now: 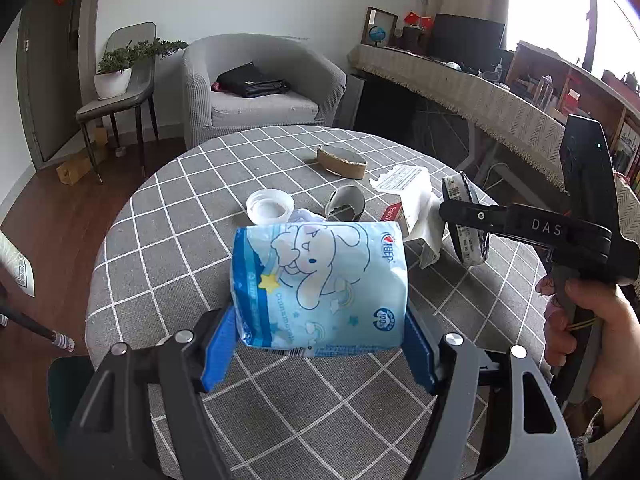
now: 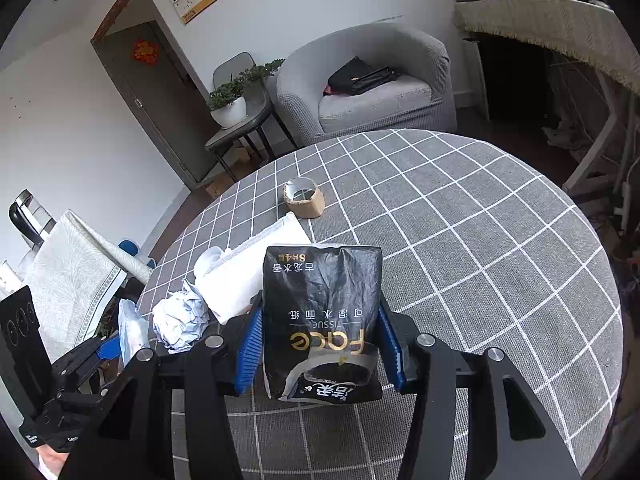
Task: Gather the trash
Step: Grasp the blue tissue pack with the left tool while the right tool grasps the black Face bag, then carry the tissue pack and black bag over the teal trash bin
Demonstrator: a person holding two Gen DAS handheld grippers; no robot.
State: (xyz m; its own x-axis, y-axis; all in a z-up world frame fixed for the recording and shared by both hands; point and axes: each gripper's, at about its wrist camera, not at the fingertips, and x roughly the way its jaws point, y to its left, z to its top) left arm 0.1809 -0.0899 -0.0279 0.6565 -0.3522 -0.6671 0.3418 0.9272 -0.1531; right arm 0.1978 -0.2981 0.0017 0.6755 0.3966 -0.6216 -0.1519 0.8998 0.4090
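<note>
My left gripper [image 1: 322, 344] is shut on a light-blue tissue pack [image 1: 320, 280] with a cartoon print, its blue pads pressing both sides just above the round checked table [image 1: 160, 240]. My right gripper [image 2: 321, 344] has its blue pads against the sides of a black tissue pack [image 2: 320, 312], which stands upright between them. From the left wrist view that right gripper [image 1: 464, 216] reaches in from the right, with the black pack [image 1: 466, 220] seen edge-on. In the right wrist view the left gripper [image 2: 116, 344] shows at lower left with the blue pack [image 2: 132, 332].
More trash lies on the table: a white plastic lid [image 1: 269, 206], a crushed grey tube [image 1: 346, 204], a squashed cardboard tape roll [image 1: 342, 161], a white packet [image 1: 412, 196] and crumpled tissue [image 2: 180, 320]. A grey armchair [image 1: 260, 88] stands beyond the table.
</note>
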